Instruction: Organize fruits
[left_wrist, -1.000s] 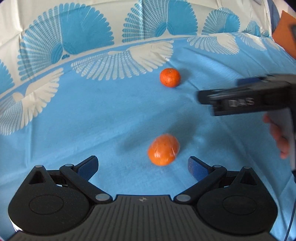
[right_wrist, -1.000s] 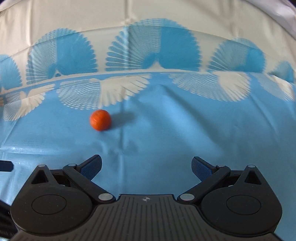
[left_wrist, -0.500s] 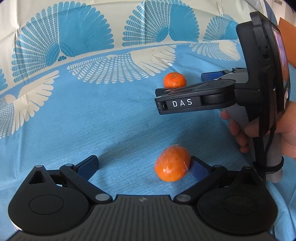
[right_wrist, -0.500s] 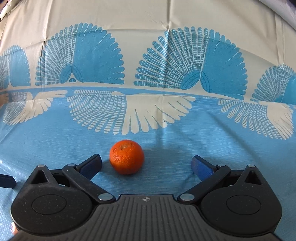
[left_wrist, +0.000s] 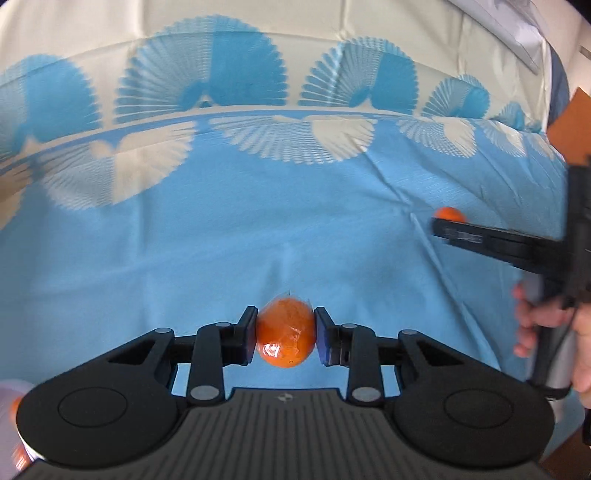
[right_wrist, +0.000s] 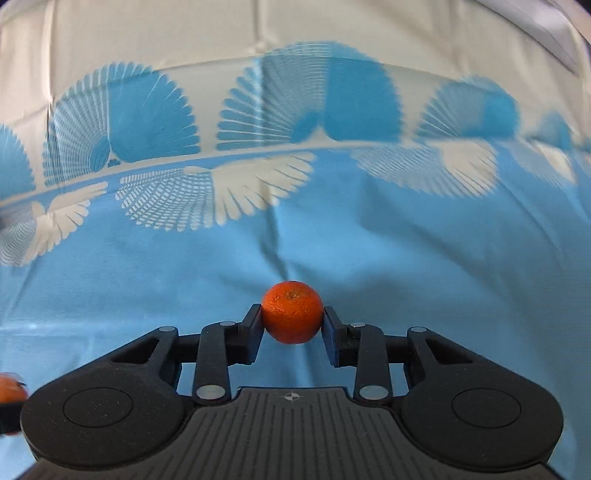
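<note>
My left gripper (left_wrist: 285, 334) is shut on a plastic-wrapped orange (left_wrist: 286, 333) and holds it above the blue cloth. My right gripper (right_wrist: 292, 319) is shut on a bare mandarin (right_wrist: 292, 312), also above the cloth. In the left wrist view the right gripper (left_wrist: 448, 229) shows at the right edge, held by a hand, with the mandarin (left_wrist: 447, 214) peeking over its finger. In the right wrist view the wrapped orange (right_wrist: 11, 387) shows at the far left edge.
A blue and cream tablecloth with fan patterns (left_wrist: 258, 203) covers the surface, creased near the middle right. An orange-brown object (left_wrist: 570, 122) sits at the far right edge. A blurred white and orange thing (left_wrist: 14, 424) shows at the lower left corner.
Both grippers were open around the fruits on the cloth; now each has shut on its fruit and lifted it. The right gripper has moved away to the right in the left view.
</note>
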